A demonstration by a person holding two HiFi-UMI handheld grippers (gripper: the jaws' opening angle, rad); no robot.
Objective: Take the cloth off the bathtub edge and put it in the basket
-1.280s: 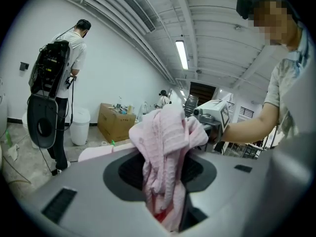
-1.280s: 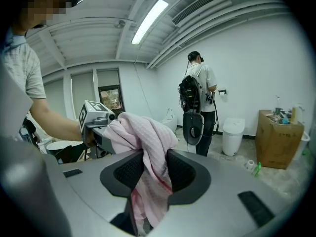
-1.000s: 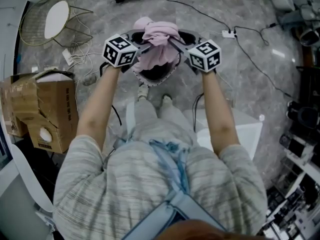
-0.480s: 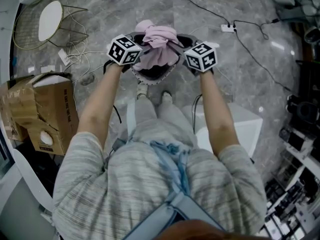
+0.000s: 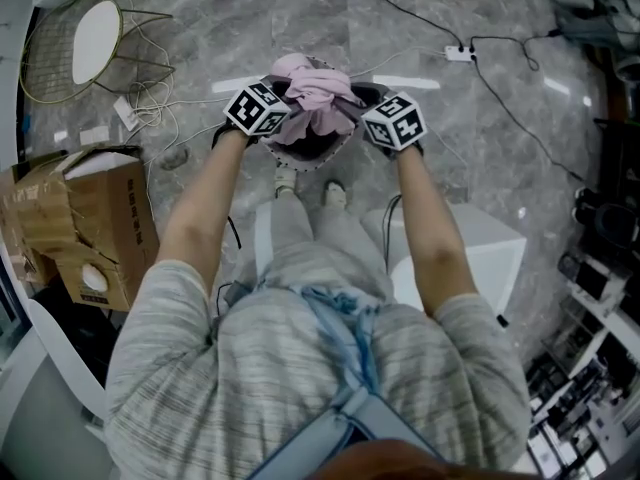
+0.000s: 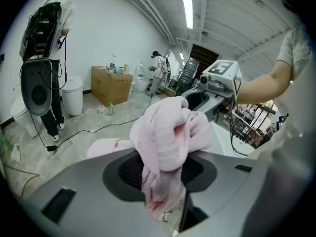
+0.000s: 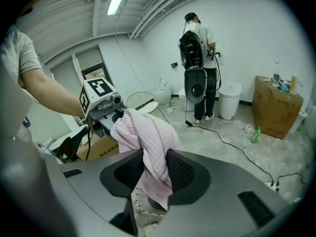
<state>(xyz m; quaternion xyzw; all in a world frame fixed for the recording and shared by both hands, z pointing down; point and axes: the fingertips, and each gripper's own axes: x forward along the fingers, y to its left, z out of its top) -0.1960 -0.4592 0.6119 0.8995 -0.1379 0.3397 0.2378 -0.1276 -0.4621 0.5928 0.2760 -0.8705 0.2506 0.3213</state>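
Over the basket (image 5: 300, 160), cloth (image 5: 314, 88) spans left tongs (image 5: 287, 95) to right tongs (image 5: 351, 99)

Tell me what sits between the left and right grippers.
The bunched pink cloth, clamped by left gripper and right gripper, above the basket; seen in the head view.

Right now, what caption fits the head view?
Left hand-held gripper and right hand-held gripper hold a pink cloth over the basket.
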